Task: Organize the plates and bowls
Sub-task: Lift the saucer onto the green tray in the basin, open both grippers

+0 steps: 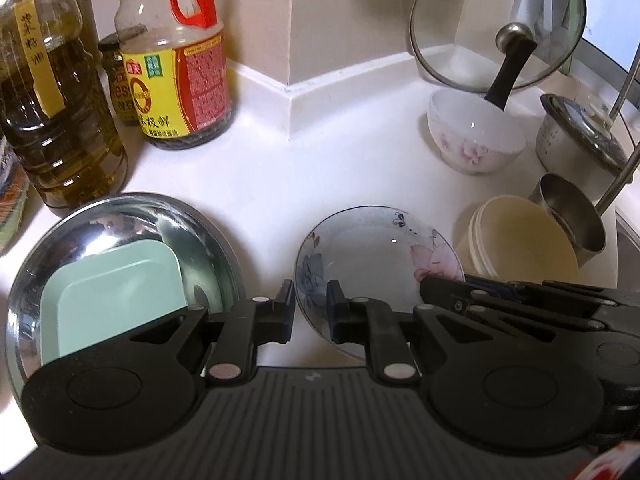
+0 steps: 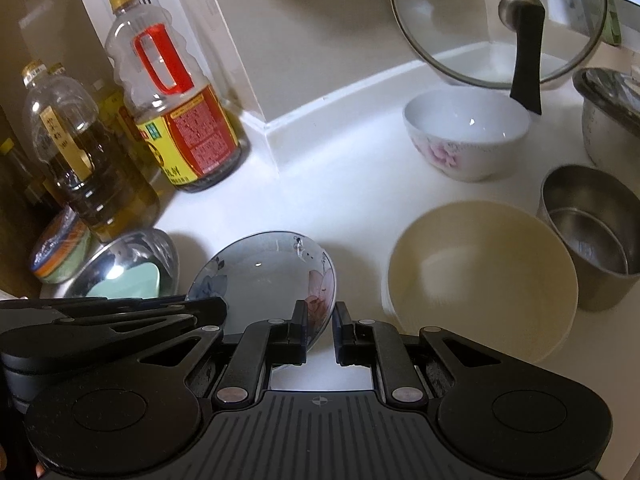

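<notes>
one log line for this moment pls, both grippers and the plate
left gripper: jaws straddle floral plate left rim | right gripper: jaws straddle its right rim | plate on counter | green dish in steel bowl

One floral plate (image 1: 376,256), one green tray (image 1: 116,304), four bowls, three bottles, one glass lid (image 1: 496,24).

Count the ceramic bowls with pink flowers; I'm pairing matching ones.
1. The flowered bowl stands on the counter below the glass lid. Others may hide outside view.
</notes>
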The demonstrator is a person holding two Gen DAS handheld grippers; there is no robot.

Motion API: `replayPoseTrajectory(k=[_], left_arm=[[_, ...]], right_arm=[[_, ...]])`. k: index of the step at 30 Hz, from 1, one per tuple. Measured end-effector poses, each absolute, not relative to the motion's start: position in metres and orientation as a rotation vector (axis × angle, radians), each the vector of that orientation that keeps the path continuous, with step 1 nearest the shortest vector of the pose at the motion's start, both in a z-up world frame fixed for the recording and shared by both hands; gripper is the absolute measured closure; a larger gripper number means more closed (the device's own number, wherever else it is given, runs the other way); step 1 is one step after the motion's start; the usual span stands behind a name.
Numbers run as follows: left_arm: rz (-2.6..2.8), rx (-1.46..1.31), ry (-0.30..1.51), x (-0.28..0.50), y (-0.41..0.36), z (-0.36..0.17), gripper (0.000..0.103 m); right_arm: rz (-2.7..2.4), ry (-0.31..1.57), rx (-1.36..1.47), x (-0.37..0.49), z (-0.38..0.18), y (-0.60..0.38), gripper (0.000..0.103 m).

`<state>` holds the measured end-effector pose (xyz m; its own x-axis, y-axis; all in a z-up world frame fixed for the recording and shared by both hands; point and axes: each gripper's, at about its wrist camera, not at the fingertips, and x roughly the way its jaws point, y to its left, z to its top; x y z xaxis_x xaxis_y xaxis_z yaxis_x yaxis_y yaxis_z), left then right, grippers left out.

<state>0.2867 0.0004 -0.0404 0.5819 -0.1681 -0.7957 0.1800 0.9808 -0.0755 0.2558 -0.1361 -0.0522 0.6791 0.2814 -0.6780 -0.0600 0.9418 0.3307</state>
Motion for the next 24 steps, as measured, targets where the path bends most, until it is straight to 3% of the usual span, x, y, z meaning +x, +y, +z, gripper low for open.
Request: replayPoseTrajectory(k=[24], left_arm=[[0.111,-0.088,0.909,0.257,0.122,-0.023,0.088]], right_arm=[[0.515,0.806,0.177,0.279,-0.04,-0.018,0.09]])
